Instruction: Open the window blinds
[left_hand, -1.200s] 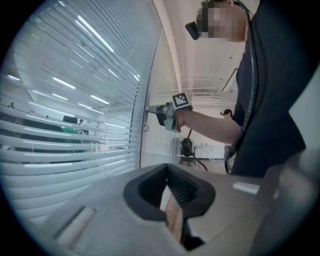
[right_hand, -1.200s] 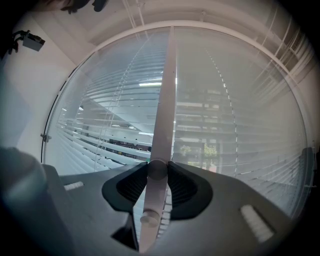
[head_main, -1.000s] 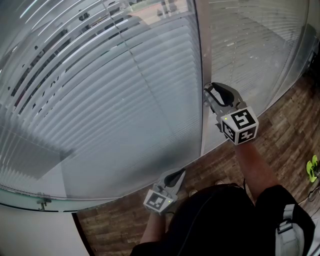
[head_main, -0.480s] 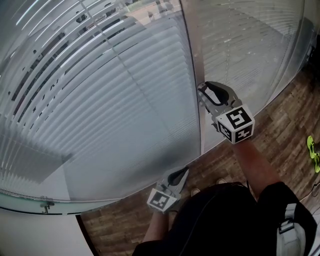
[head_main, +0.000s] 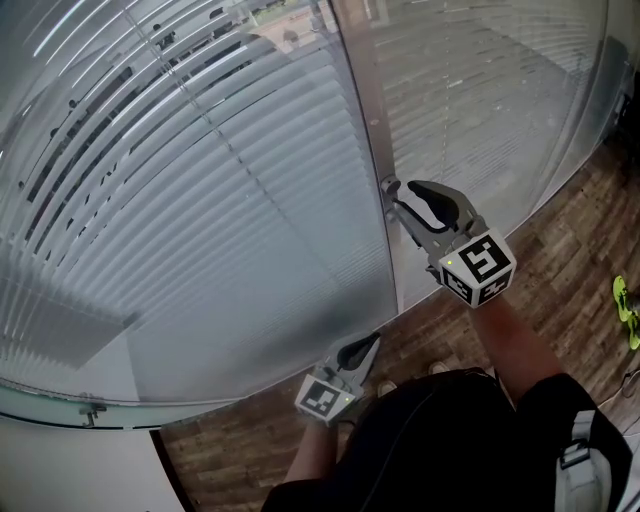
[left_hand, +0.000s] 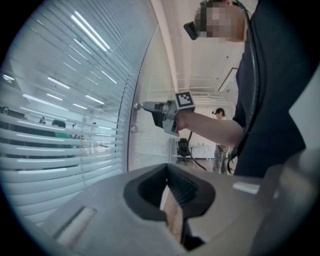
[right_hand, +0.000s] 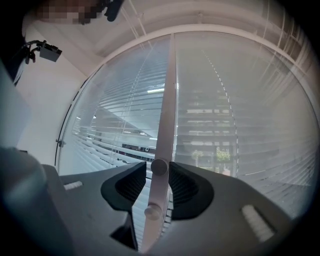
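Slatted window blinds (head_main: 200, 200) hang behind glass on both sides of a pale upright frame (head_main: 368, 100). Two small round knobs sit on that frame; the upper knob (right_hand: 159, 166) lies between the jaws of my right gripper (right_hand: 159, 171), the lower knob (right_hand: 151, 211) just beneath. The jaws are opening, and a sliver of frame shows beside the knob. In the head view the right gripper (head_main: 395, 196) points at the frame at chest height. My left gripper (head_main: 364, 344) hangs low by the body, shut and empty, its jaws (left_hand: 170, 192) nearly touching.
Wood-plank floor (head_main: 560, 250) runs along the curved glass wall. A yellow-green object (head_main: 625, 310) lies at the right edge of the floor. A metal clamp (head_main: 88, 408) sits at the glass's lower left. Behind me are an office chair (left_hand: 184, 148) and a standing person (left_hand: 220, 145).
The right gripper's jaws have spread slightly around the knob, and it now points more to the left along the frame. The left gripper has drifted a little to the right, still shut.
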